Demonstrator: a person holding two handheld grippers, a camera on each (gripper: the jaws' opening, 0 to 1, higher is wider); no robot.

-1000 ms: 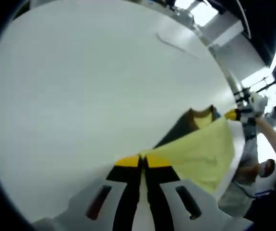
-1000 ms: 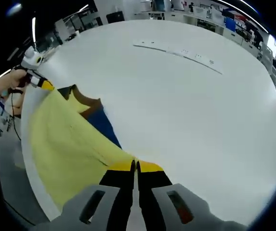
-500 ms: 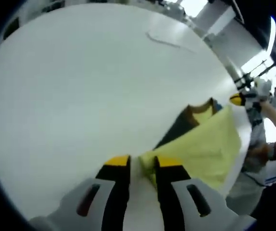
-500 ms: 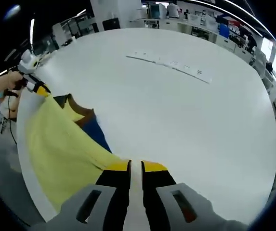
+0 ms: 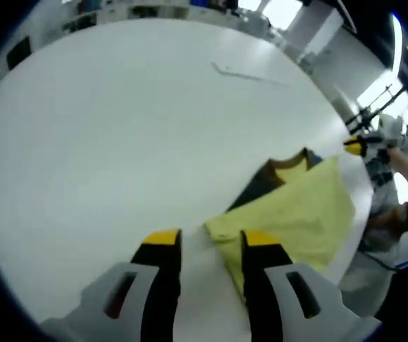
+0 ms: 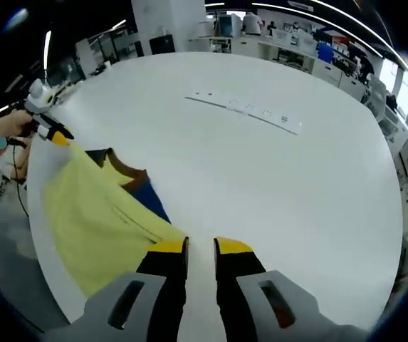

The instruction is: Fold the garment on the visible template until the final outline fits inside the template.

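A yellow garment [image 5: 296, 214] with a brown collar and a dark blue part lies folded on the white table [image 5: 104, 128], near its edge. My left gripper [image 5: 211, 240] is open, and one yellow corner lies loose between its jaws. In the right gripper view the same garment [image 6: 93, 214] spreads to the left, its corner beside the left fingertip of my right gripper [image 6: 201, 247], which is open with a narrow gap. Each gripper also shows at the garment's far corner in the other view: the right gripper [image 5: 357, 146] and the left gripper [image 6: 53, 133].
A long pale strip [image 6: 246, 110] with small marks lies flat far across the table [image 6: 296, 185]; it shows as a thin strip [image 5: 250, 73] in the left gripper view. A person's hand [image 6: 4, 128] holds the far gripper. The table edge runs just past the garment.
Both grippers were shut on the garment's corners a second ago. Both have opened and let go, and the cloth has settled flat on the table.
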